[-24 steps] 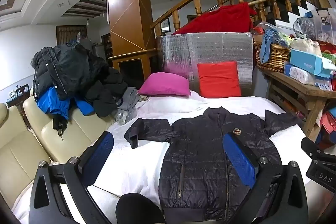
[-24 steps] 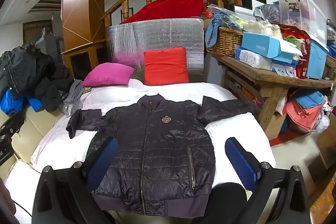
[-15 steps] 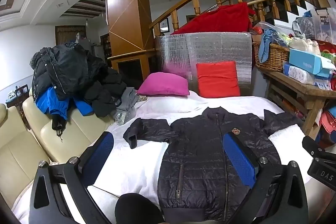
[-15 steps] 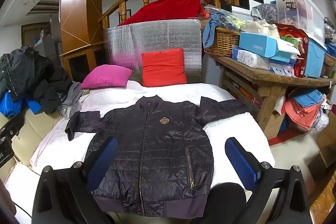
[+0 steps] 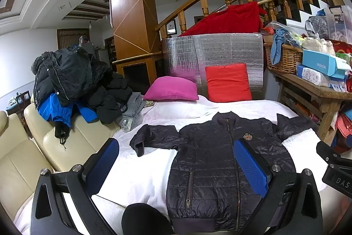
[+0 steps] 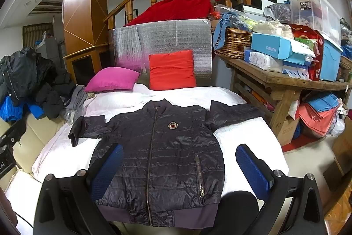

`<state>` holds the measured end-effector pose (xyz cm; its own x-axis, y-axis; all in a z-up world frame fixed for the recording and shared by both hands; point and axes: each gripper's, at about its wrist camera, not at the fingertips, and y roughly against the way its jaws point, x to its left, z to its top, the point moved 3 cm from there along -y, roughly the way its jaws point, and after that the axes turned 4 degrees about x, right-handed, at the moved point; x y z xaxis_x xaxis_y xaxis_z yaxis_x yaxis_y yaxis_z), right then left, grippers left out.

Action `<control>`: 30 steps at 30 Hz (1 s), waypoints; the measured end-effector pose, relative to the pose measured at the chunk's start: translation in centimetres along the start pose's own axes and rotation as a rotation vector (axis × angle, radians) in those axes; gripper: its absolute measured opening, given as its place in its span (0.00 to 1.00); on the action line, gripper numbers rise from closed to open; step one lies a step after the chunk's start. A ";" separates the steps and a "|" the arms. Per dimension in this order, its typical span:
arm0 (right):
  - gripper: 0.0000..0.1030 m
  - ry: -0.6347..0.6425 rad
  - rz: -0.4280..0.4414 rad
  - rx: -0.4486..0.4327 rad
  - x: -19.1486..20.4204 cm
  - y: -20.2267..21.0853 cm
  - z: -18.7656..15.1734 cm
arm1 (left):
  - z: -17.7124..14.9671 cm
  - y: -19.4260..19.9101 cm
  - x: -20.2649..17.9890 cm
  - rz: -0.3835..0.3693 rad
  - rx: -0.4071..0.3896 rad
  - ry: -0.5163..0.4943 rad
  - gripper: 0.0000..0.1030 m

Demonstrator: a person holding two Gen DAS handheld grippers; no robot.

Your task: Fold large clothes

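A dark navy quilted jacket [image 5: 222, 160] [image 6: 162, 147] lies flat and zipped on the white bedcover [image 5: 140, 171] [image 6: 242, 136], collar away from me, both sleeves spread sideways. Its left sleeve [image 5: 151, 139] bends at the cuff. My left gripper [image 5: 176, 149] hovers open above the jacket's near left part, nothing between its blue pads [image 5: 249, 163]. Over the hem, my right gripper [image 6: 179, 154] also stands wide open and holds nothing. The right gripper's black body [image 5: 334, 169] shows at the right edge of the left wrist view.
A pile of dark and blue coats [image 5: 72, 83] sits on a cream sofa [image 5: 24, 158] at the left. Pink [image 5: 171, 89] and red [image 5: 227, 83] cushions lie at the bed's far end. A cluttered wooden table [image 6: 283, 83] stands at the right, with folded cloths [image 6: 316, 116] beneath.
Both views have shifted only slightly; the jacket sits a little further left and lower in frame. Both grippers remain wide open and the jacket has not moved.
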<state>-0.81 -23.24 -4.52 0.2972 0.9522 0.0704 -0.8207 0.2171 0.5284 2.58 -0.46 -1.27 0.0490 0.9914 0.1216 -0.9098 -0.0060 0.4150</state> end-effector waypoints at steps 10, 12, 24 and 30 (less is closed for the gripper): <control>1.00 0.000 -0.001 0.003 0.0 0.0 0.0 | -0.2 -0.2 0.2 -0.001 -0.001 0.003 1.00; 1.00 0.000 0.000 0.004 0.1 0.0 0.0 | -0.3 -0.2 0.2 0.001 -0.002 0.005 1.00; 1.00 -0.001 -0.002 0.003 0.0 -0.1 0.0 | -0.3 -0.2 0.3 0.000 -0.001 0.006 1.00; 1.00 -0.002 -0.005 0.007 0.1 -0.1 0.0 | -0.3 -0.1 0.3 -0.001 -0.001 0.005 1.00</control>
<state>-0.71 -23.15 -4.58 0.3020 0.9508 0.0693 -0.8161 0.2202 0.5343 2.59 -0.17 -1.57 0.0472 0.9921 0.1165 -0.9104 -0.0053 0.4138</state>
